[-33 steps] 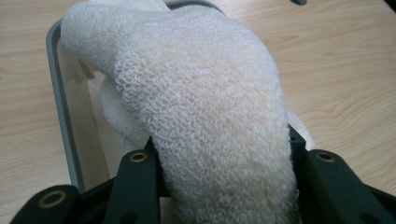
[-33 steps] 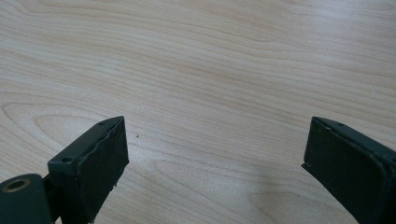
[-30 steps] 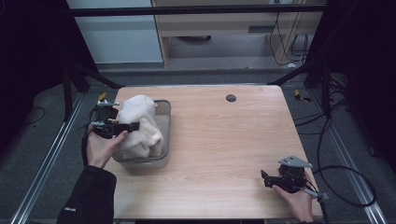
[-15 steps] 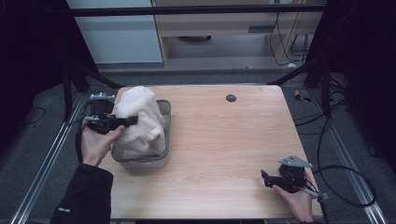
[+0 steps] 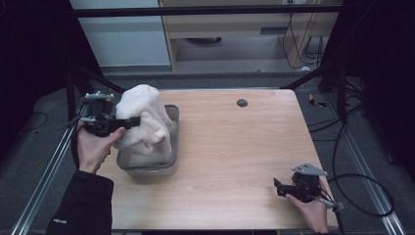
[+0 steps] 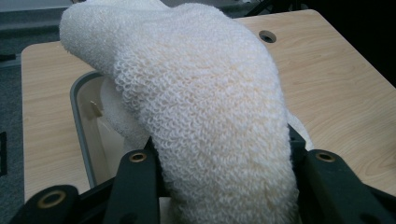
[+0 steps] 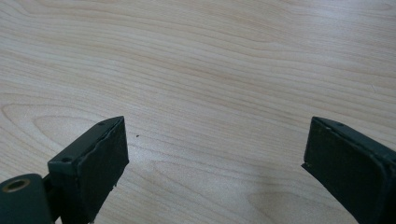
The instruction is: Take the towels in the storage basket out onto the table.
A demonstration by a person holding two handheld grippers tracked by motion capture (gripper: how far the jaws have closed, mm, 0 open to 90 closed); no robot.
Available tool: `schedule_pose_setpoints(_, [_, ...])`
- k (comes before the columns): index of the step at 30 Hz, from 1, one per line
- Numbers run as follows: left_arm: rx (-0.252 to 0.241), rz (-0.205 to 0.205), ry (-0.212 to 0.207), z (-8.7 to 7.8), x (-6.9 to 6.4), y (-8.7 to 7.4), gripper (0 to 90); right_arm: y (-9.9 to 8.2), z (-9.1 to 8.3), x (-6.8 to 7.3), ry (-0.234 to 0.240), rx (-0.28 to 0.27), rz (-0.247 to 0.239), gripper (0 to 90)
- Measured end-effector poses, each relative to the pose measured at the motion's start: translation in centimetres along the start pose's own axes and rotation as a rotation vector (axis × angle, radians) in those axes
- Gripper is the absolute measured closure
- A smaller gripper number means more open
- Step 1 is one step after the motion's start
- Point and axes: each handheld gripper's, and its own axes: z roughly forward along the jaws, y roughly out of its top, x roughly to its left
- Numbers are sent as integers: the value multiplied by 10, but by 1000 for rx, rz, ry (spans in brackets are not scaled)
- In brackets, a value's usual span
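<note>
My left gripper (image 5: 128,121) is clamped on a thick fold of the white towel (image 5: 144,117), at about nine o'clock on the desk (image 5: 235,147). The cloth bulges between the jaws in the left gripper view and drapes over them. The towel's (image 6: 196,102) lower part hangs down into the grey bin (image 5: 172,117), so I judge it only partly lifted out.

What worries me is the hanging tail: if it drags against the bin's rim as I lift, it could tip or slide the bin, which looks light. The bite is also on a bulky roll rather than a flat edge, so the terry could creep out of the pads under its own weight and slump back in. Swinging sideways too early would make both more likely; I think a straight lift until the cloth clears the rim is safer.

My right gripper (image 5: 281,188) rests at about five o'clock, near the desk's front edge, jaws wide apart over bare wood, holding nothing.
</note>
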Motion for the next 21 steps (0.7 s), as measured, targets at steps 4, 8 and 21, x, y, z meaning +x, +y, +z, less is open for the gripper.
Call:
schedule_pose_setpoints(4, [-1, 5, 2, -6, -1, 4, 546, 0, 0, 0, -1, 1, -1, 64])
schedule_pose_setpoints(8, [-6, 8, -4, -11, -2, 7, 545, 0, 0, 0, -1, 1, -2, 64])
schedule_pose_setpoints(21, [-40, 20, -25, -27, -6, 14, 544, 0, 0, 0, -1, -1, -1, 64])
